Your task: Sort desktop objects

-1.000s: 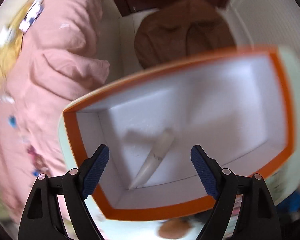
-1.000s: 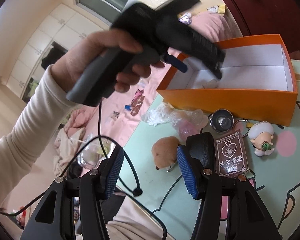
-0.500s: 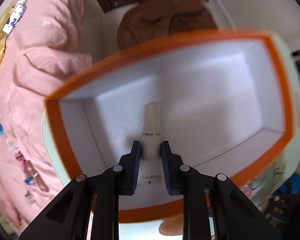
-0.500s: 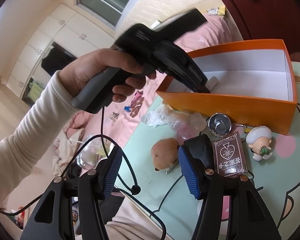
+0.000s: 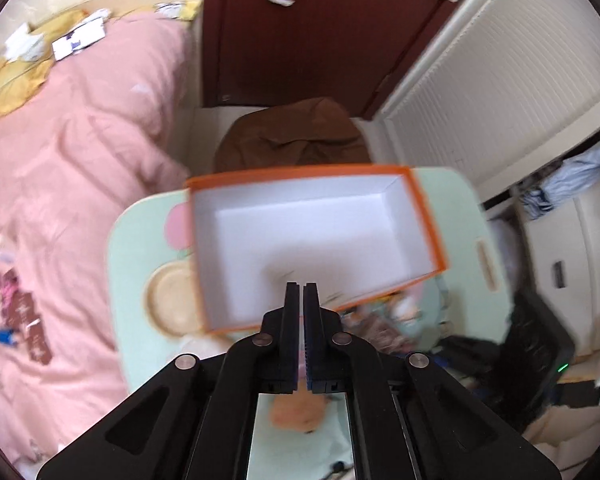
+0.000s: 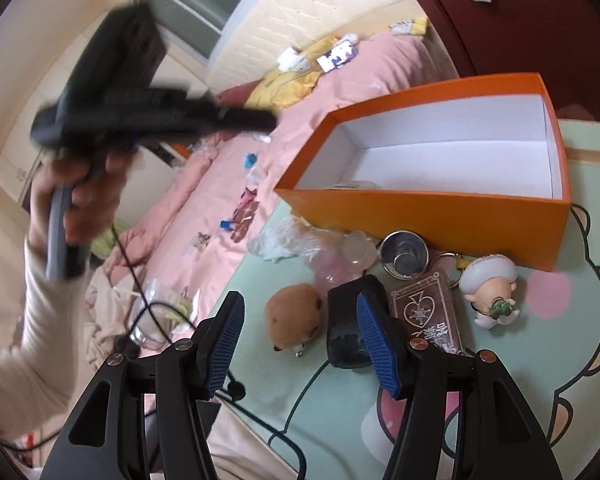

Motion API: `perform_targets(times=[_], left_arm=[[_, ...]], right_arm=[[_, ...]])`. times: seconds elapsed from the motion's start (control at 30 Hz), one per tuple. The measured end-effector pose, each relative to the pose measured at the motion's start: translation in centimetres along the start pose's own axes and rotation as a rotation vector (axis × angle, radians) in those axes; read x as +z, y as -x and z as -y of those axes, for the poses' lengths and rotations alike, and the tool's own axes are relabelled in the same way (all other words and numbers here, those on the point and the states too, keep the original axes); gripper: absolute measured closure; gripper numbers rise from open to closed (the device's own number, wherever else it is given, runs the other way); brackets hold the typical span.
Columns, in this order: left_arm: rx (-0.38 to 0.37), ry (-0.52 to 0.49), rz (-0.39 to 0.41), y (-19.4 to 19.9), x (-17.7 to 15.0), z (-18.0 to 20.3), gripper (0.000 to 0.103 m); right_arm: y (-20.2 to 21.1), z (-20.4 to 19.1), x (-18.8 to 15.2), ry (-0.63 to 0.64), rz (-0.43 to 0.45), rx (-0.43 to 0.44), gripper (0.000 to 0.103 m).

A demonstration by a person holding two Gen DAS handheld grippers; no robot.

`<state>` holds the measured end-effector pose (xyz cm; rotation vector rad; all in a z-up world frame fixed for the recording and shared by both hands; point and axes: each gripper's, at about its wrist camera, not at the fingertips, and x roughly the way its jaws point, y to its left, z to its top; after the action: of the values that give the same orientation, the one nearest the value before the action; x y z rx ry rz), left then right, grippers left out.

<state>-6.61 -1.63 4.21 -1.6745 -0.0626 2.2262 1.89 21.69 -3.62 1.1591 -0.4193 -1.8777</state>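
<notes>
risk assessment follows. left gripper [image 5: 301,286] has its jaws clenched together with nothing visible between them, and it sits above the orange box [image 5: 428,216] in a blurred left wrist view. right gripper [image 6: 300,332] has its jaws released, parted and grasping nothing, hovering low over the tabletop [image 6: 580,360].

the right wrist view shows a pale tube [image 6: 354,186] lying inside the box against its near wall, at about 9 o'clock of the interior. unsorted items sit on the tabletop just outside the box: brown plush toy [image 6: 294,316], black block [image 6: 346,322] partly behind the right finger, card pack [image 6: 426,312], metal cup [image 6: 404,254], white figurine [image 6: 490,290] and crumpled clear wrapping [image 6: 296,240].

hazards noted:
- items are crowded between 11 and 2 o'clock of the right gripper; a wide approach could nudge the cup or topple the figurine.
- a cable [image 6: 300,392] runs from the black block toward 6 o'clock; lifting the block could drag the cable across neighbours or snag on the gripper.
- the wrapping is soft and may slip from a pinch.
- the left gripper must reopen before any pickup, or it will only push things.
- the two grippers could collide over the box.
</notes>
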Motion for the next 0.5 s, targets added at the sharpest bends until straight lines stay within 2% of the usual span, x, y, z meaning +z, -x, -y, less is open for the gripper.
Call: perform_targets(times=[0.07,0.13,0.33,0.4,0.5], left_arm=[[0.029,0.016,-0.025,-0.9,-0.1,-0.8,0.089],[0.031,0.019,-0.049,-1.9,0.2,-1.2,0.088],[0.042,-0.003,-0.177,-6.7,2.5,1.1,0.069],[0.057,-0.013,-0.197,-8.3,3.2,2.0,0.069],[0.093,-0.079,-0.264,-10.9,4.1,3.7,0.069]], right_arm=[[-0.1,0.4,0.0,-0.019,-0.003,0.007,0.045],[-0.3,0.4,0.0,-0.021,-0.002,0.006,0.045],[-0.6,0.1,-0.1,-0.005,-0.017,-0.001,0.045],[-0.6,0.2,-0.1,-0.006,-0.022,0.002,0.045],[-0.3,0.3,0.1,-0.004,-0.016,0.002,0.045]])
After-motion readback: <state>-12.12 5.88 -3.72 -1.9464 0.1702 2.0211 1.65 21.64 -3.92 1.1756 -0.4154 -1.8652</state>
